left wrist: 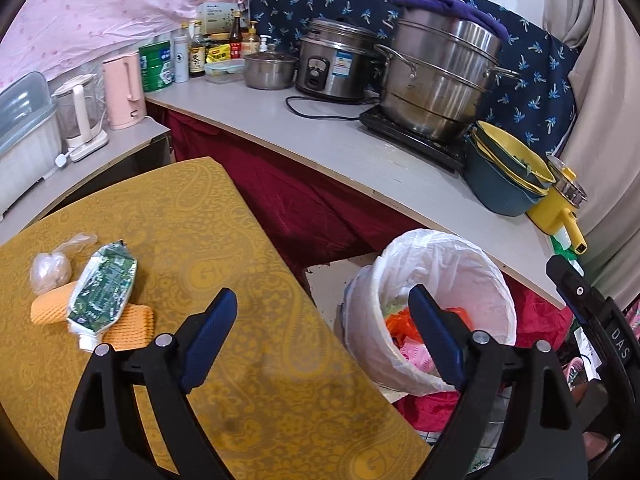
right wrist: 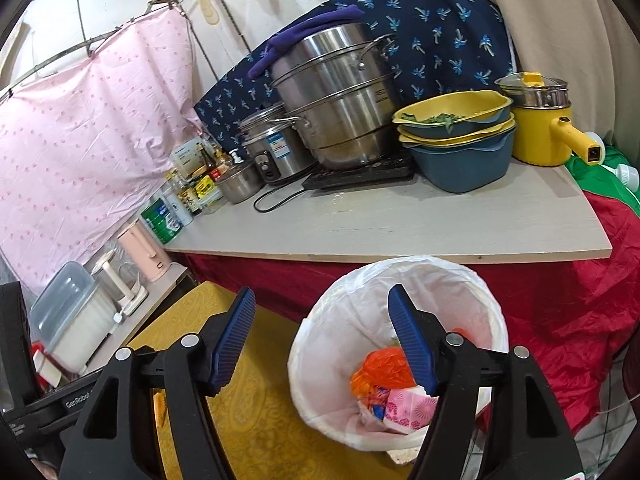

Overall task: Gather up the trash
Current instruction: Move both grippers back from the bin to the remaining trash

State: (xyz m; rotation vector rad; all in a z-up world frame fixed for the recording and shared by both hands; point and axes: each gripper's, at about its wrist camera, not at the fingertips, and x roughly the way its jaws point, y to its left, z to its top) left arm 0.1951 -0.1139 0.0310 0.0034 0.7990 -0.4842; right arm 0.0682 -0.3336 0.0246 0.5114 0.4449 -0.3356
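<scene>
Both claws stand released with nothing between their blue pads. Seen from its own camera, the left claw (left wrist: 322, 312) hangs over the edge of the yellow patterned tabletop (left wrist: 248, 360), one finger above the cloth and the other in front of the white-lined trash bin (left wrist: 486, 280). The right claw (right wrist: 322, 312) hovers just above that same bin (right wrist: 432, 280), its right finger crossing the bin's opening.

Inside the bin lie an orange plastic bag (right wrist: 384, 368) and a pink printed wrapper (right wrist: 408, 408), along with other scraps too jumbled to tell apart.

On the tabletop, well to the left of the left claw, three pieces of trash remain: a green printed pouch (left wrist: 106, 288) lying across an orange foam net (left wrist: 128, 328), and a crumpled clear plastic bag (left wrist: 50, 268) touching the net's far end.

Behind the bin, a pale counter (left wrist: 320, 140) over red cloth carries a large steel steamer pot (left wrist: 436, 84), a rice cooker (left wrist: 334, 64), stacked yellow and blue basins (left wrist: 506, 172) and a yellow electric pot (left wrist: 560, 208). A pink kettle (left wrist: 122, 90) stands on a lower surface to the left.
</scene>
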